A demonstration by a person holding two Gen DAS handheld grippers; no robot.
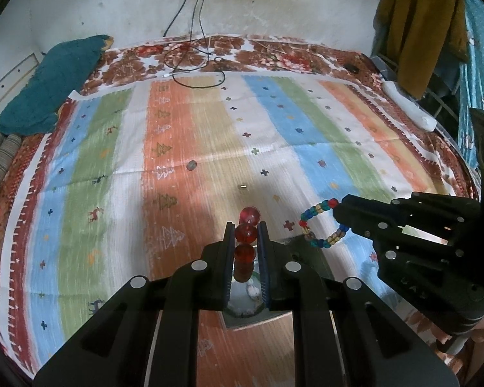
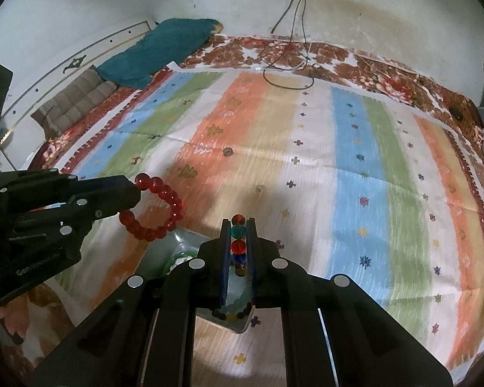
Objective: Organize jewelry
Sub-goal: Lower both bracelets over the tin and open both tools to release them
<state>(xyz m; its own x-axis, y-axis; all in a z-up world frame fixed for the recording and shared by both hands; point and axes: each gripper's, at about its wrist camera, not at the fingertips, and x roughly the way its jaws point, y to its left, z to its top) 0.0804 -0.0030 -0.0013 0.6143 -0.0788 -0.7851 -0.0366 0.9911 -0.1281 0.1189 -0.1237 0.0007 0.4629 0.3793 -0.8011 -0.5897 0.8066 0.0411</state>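
Holding both bracelets above box point(image 2: 184, 242): left gripper point(image 1: 247, 235) clenched on red bracelet point(image 2: 155, 206), right gripper point(image 2: 238, 235) on multicolour bracelet point(image 1: 319, 225); lowering slowly, releasing separately advisable.

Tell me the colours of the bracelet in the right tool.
The beaded bracelet mixes blue, red, yellow and teal-green beads; clearest in the left wrist view.

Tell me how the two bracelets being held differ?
The red bead bracelet is one colour; the multicoloured bead bracelet mixes blue, yellow, red and green. The red one's beads look larger. The red one sits in the left gripper, the multicoloured one in the right gripper. Both are bead loops pinched between fingers, hanging above the striped cloth.
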